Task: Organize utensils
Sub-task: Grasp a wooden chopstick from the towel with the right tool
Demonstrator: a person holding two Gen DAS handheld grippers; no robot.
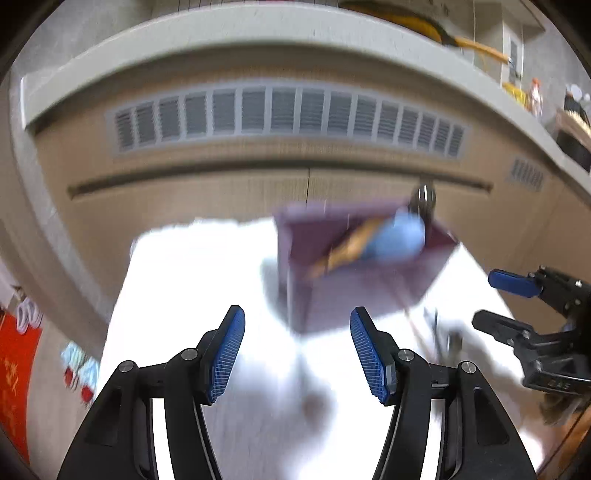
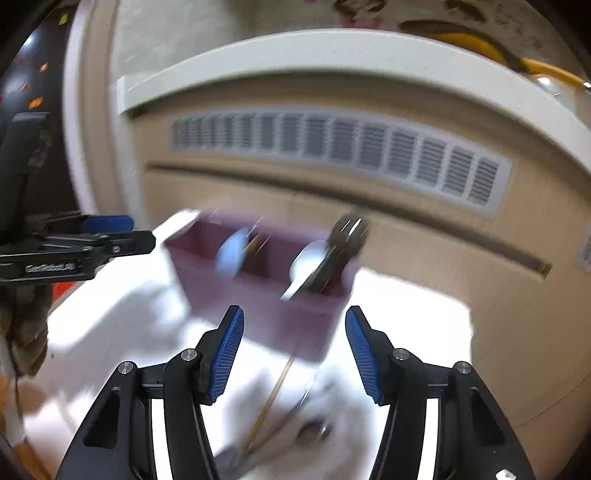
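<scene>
A purple utensil box (image 1: 354,288) (image 2: 266,299) stands on a white table (image 1: 207,280) (image 2: 118,317). It holds a light blue spoon (image 1: 397,238) (image 2: 231,254), a wooden-handled utensil (image 1: 351,245), a white spoon (image 2: 306,264) and a dark metal utensil (image 2: 345,236) (image 1: 424,199). Loose chopsticks and a metal utensil (image 1: 439,332) (image 2: 280,410) lie on the table in front of the box. My left gripper (image 1: 297,350) is open and empty, short of the box. My right gripper (image 2: 294,350) is open and empty above the loose utensils. Both views are blurred.
A beige cabinet with a grey vent grille (image 1: 288,114) (image 2: 340,151) and a pale counter edge (image 1: 258,33) stands behind the table. The right gripper shows at the right of the left wrist view (image 1: 524,314); the left gripper shows at the left of the right wrist view (image 2: 85,247).
</scene>
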